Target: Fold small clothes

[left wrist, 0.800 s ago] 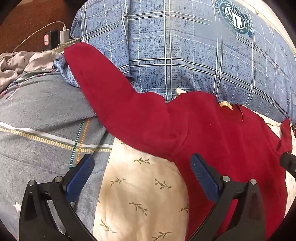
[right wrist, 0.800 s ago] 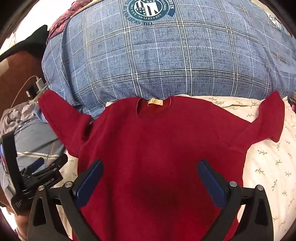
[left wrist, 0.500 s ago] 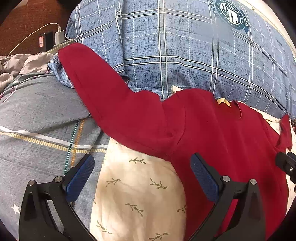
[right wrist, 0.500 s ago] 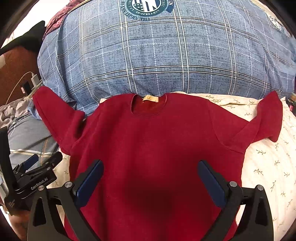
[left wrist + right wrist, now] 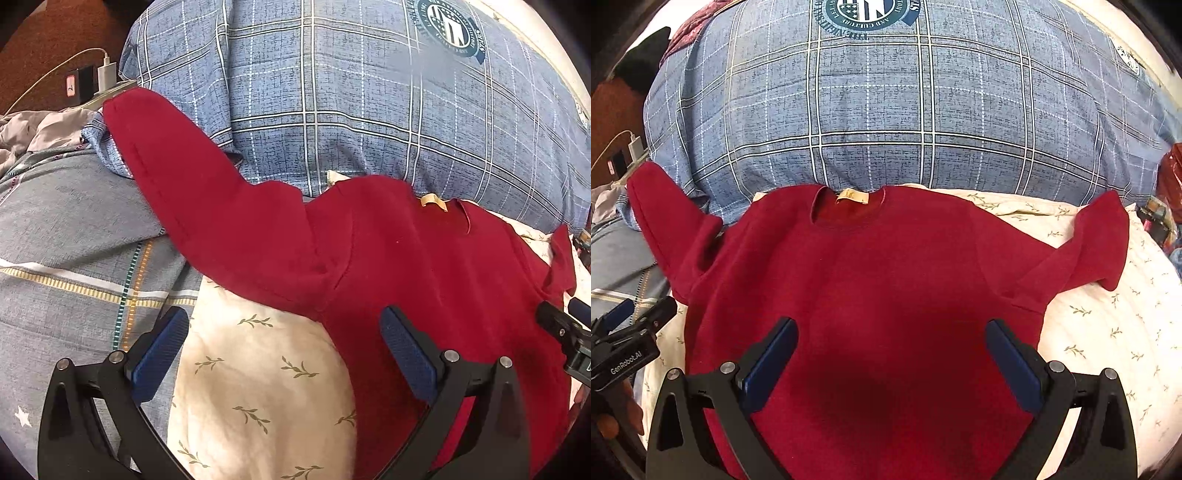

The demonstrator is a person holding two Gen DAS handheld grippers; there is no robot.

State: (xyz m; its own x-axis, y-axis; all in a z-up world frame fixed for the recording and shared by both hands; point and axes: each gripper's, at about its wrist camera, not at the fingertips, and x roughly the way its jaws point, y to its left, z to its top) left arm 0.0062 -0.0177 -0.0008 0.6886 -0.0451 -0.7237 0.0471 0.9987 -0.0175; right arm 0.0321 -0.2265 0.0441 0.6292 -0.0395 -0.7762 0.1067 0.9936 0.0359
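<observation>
Flatly, one red sweater (image 5: pixel 886 295), two sleeves, two pillows

1. "GenRobot.AI" in white letters stands on the black body of the left tool (image 5: pixel 624 363), at nine o'clock in the right wrist view.
2. The round dark-teal emblem (image 5: pixel 866 11) on the blue plaid pillow (image 5: pixel 923 110), at twelve o'clock, carries ring lettering too warped to read.
3. The small black plug with a pale label (image 5: pixel 75 86), at ten o'clock in the left wrist view, shows the digit "2".
</observation>
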